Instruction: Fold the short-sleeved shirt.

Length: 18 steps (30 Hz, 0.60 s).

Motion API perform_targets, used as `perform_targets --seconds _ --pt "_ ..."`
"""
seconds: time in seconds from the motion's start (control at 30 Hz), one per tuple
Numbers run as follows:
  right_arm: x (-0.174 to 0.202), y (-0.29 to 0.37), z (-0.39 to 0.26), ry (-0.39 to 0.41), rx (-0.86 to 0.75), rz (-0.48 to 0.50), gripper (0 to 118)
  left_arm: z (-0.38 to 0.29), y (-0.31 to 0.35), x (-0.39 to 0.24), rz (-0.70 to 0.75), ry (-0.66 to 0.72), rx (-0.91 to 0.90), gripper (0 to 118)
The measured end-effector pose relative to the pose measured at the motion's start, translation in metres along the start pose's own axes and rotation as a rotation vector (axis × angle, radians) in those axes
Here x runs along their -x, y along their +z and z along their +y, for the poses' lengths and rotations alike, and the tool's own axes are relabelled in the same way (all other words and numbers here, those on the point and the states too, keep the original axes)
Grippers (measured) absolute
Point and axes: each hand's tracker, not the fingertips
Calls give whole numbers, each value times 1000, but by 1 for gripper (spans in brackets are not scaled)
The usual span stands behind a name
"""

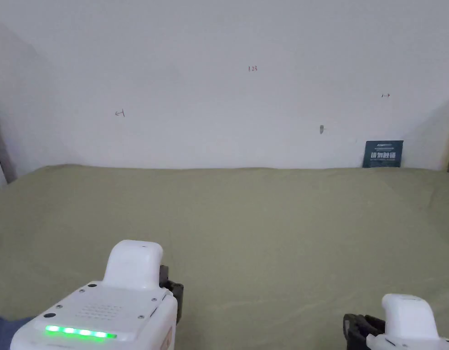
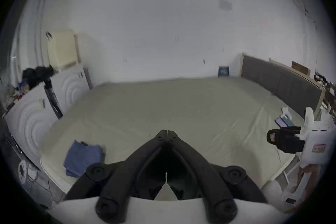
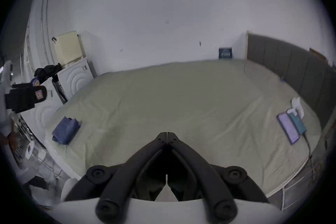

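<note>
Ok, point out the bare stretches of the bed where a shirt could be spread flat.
The widest bare patch is the middle of the green sheet, running from the wall to both shut grippers, left gripper and right gripper. The near left corner holds the folded blue garment; the right edge by the grey headboard holds the phone, a teal device and tissue.

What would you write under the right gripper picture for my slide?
Right gripper, jaws closed and empty, above a green bed with a folded blue shirt near its left edge.
</note>
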Motion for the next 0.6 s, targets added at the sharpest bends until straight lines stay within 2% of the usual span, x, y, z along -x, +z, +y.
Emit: perform_targets --seconds 0.17,0.23,0.27,0.33,0.37,0.4,0.43,0.47,0.53,0.57,0.6 --pt "26 31 16 95 -191 -122 0 0 36 -25 22 -11 -207 0" --pt "35 43 19 94 -255 -136 0 -4 43 -27 48 -11 -247 5" --pt "38 48 19 86 -281 -133 0 -6 45 -27 58 -19 -283 15" --pt "43 56 19 74 -292 -132 0 -6 47 -25 48 -27 -294 72" --pt "45 58 19 77 -308 -133 0 -4 48 -23 36 -21 -292 91" --pt "47 60 20 86 -319 -136 0 -4 48 -20 11 -8 -288 98" --pt "50 62 21 108 -336 -152 3 -5 50 -19 -8 3 -301 98" --pt "53 63 21 132 -352 -170 15 -6 52 -19 14 14 -312 98" --pt "57 64 21 150 -370 -192 77 -7 52 -17 33 15 -316 98" --pt "58 63 22 146 -370 -186 101 -7 54 -17 50 17 -310 98" --pt "58 63 23 135 -370 -183 113 -7 53 -16 55 19 -305 98"
